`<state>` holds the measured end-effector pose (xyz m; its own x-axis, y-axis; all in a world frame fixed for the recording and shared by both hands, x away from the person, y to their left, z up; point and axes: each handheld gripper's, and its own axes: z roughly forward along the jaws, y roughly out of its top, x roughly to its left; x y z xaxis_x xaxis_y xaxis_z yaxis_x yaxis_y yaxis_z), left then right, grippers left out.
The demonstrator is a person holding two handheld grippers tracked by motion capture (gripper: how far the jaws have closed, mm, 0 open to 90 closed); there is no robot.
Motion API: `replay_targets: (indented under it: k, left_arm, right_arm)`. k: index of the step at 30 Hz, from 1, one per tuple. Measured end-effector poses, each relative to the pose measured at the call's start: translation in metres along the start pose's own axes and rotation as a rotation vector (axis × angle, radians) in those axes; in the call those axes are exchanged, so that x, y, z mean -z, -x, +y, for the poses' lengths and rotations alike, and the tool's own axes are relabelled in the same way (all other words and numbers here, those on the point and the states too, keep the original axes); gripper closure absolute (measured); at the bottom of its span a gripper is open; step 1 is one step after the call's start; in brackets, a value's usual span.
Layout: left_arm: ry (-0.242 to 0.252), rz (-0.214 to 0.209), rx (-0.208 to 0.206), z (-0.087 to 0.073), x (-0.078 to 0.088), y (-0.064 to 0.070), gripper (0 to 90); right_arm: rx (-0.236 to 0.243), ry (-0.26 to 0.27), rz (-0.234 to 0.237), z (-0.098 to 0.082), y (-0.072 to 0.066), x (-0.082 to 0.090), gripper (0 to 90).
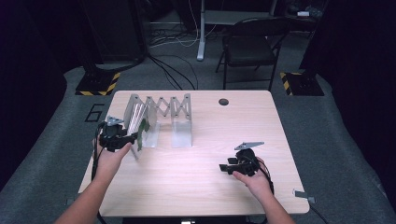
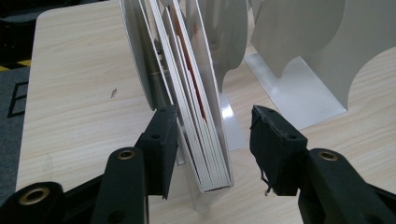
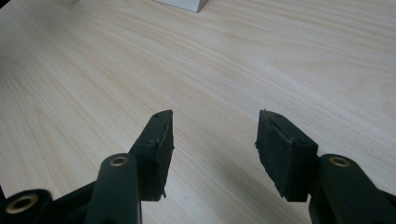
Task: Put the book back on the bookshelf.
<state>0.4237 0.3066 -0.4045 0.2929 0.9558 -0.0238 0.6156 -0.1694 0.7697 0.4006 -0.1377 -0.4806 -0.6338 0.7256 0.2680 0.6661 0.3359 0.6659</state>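
A: Where does the thin book stand now?

B: Upright in the leftmost slot of the metal file rack, at the left rear of the bench, spine end toward the left gripper. Its pages lie against the divider on one side.

A: Is it gripped?

B: No. The left jaws straddle the spine end, released; one pad sits close to the cover, the other stands well apart, so nothing presses.

A: And the other hand?

B: The right gripper rests over bare bench at the front right, jaws parted around nothing.

A: How should the left hand finish this?

B: I'd draw it straight back along the book's line, jaws kept wide, so neither pad drags the cover and tips it. The book looks slim and floppy; a sideways brush could pull it out of the slot or nudge the light rack.
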Motion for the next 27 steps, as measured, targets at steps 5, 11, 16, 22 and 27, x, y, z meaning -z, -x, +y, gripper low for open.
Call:
replay_targets:
  k: [5,11,16,22,27]
  left_arm:
    - [-0.005,-0.020,-0.011,0.000,0.005,0.001,50.8]
    - [-0.001,-0.038,-0.026,-0.003,0.012,0.003,49.1]
    - [0.002,-0.064,-0.039,-0.005,0.020,0.006,48.2]
    - [-0.003,-0.104,-0.058,-0.010,0.031,0.010,47.8]
    - [0.000,-0.128,-0.061,-0.019,0.035,0.015,47.7]
  right_arm:
    - [-0.005,-0.006,-0.001,0.000,0.000,0.001,46.2]
    - [-0.004,-0.005,0.000,0.000,0.000,0.001,46.1]
    - [-0.005,-0.004,-0.001,0.000,0.000,0.001,46.1]
    - [-0.006,-0.005,-0.001,0.000,0.000,0.001,45.8]
    - [-0.008,0.001,-0.001,0.000,-0.001,0.001,45.6]
